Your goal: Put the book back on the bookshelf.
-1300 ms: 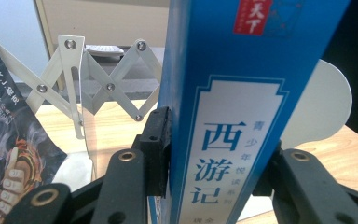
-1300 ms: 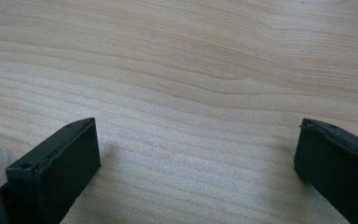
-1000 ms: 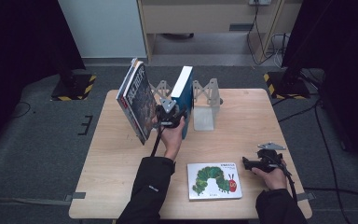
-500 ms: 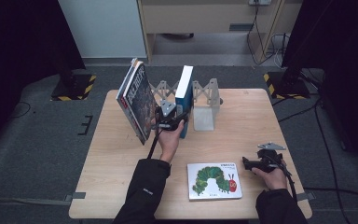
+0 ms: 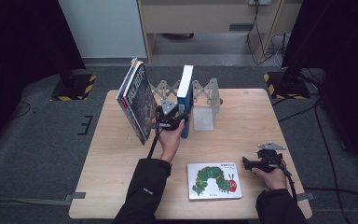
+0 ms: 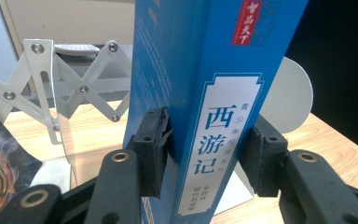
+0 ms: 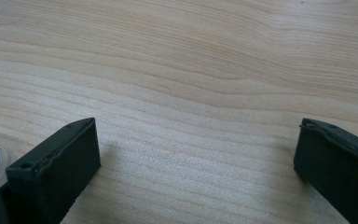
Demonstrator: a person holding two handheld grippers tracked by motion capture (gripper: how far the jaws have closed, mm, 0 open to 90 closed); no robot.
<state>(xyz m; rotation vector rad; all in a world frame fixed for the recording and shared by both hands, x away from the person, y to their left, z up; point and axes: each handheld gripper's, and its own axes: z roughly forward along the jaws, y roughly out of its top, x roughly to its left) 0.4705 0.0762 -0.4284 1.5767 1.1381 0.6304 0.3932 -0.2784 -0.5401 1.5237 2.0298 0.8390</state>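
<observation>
One blue book stands upright near the table's far edge, in the one folding rack. The left gripper pinches it, its jaws having just closed a little. Two books lean left; one caterpillar book lies flat by the near edge. The right gripper rests, jaws wide apart.

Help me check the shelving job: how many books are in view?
3, possibly more. A blue book stands upright in the rack, between the left gripper's jaws. A dark-covered book leans left of it; there may be two. A caterpillar picture book lies flat near the front edge.
</observation>
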